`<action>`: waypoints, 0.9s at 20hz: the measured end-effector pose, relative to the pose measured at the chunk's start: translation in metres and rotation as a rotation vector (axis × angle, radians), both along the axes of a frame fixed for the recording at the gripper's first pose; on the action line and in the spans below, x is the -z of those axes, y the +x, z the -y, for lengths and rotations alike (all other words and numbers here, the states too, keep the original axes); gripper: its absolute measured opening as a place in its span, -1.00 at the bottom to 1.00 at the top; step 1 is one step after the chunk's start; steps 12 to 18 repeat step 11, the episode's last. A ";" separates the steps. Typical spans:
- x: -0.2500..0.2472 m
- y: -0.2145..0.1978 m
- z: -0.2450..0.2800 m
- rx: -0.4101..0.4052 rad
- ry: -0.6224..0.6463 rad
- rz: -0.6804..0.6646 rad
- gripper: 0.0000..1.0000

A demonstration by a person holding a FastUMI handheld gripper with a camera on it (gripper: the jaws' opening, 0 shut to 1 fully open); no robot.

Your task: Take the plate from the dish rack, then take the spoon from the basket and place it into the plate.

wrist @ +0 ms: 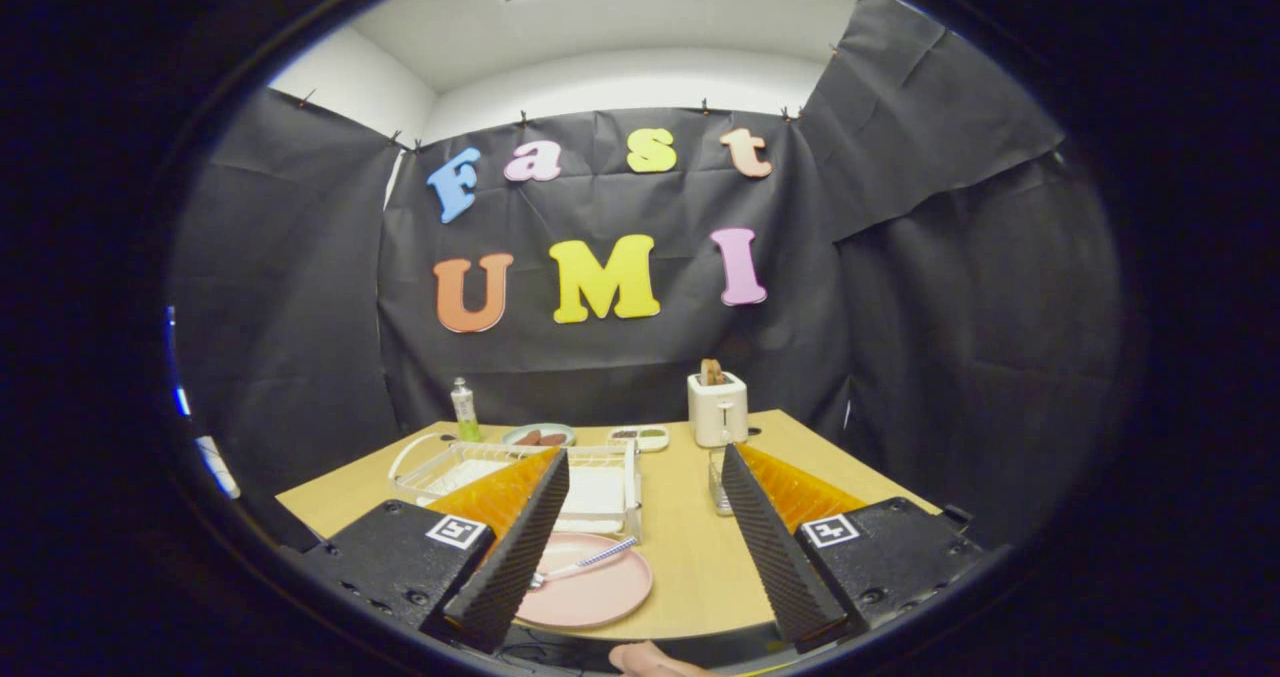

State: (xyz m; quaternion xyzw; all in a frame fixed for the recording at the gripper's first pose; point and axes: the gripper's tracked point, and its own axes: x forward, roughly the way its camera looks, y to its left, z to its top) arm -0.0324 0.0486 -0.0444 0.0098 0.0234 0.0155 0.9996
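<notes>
Holding my gripper spread wide and empty above the table, I judge the job finished: the spoon lies across the pink plate, near me, just before the white dish rack.

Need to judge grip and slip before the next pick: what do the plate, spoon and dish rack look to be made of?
Plate: pink, matte, likely plastic or melamine, with no glaze glare. Spoon: shiny bowl suggests metal, patterned handle possibly plastic. Dish rack: thin white coated wire over a white tray. The gripper hangs open above them, holding nothing.
</notes>
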 end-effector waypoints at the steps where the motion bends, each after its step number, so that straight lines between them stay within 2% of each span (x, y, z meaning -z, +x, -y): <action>1: 0.001 0.002 0.003 0.002 0.001 -0.001 0.98; 18: 0.004 0.000 0.001 -0.009 -0.018 -0.001 0.98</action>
